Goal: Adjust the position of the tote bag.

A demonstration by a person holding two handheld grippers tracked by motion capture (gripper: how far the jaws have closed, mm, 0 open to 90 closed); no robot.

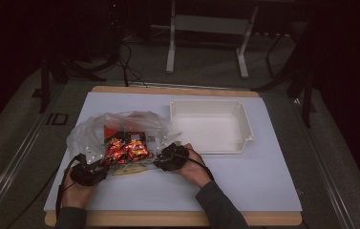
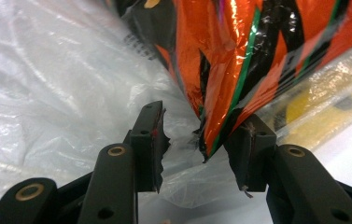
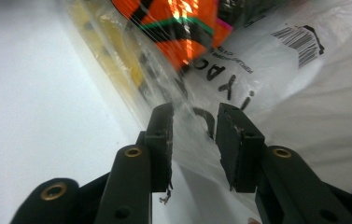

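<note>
On the white board point(image 1: 244, 171) that covers the table, we see a clear plastic bag point(image 1: 91, 131) lying left of centre, crumpled and glossy, with its film bulging up at the far side. Through it show snack packets point(image 1: 126, 148) in shiny orange foil with black bands and thin green lines, and under them something flat and yellow that we cannot identify. A black barcode and some black letters are printed on the film, as the right gripper view shows.

We hold the left gripper point(image 1: 88, 172) at the bag's near left corner. In the left gripper view point(image 2: 197, 144) its jaws stand apart, with wrinkled film and the lower edge of an orange packet point(image 2: 239, 70) between them; the right-hand pad seems to touch the foil, but we see no squeeze.

We hold the right gripper point(image 1: 172, 157) at the bag's near right edge. In the right gripper view point(image 3: 194, 140) its jaws stand closer together with a fold of film between them, and we cannot tell whether the pads press on it.

An empty white tray point(image 1: 244, 121) sits just right of the bag, not touching it.
</note>
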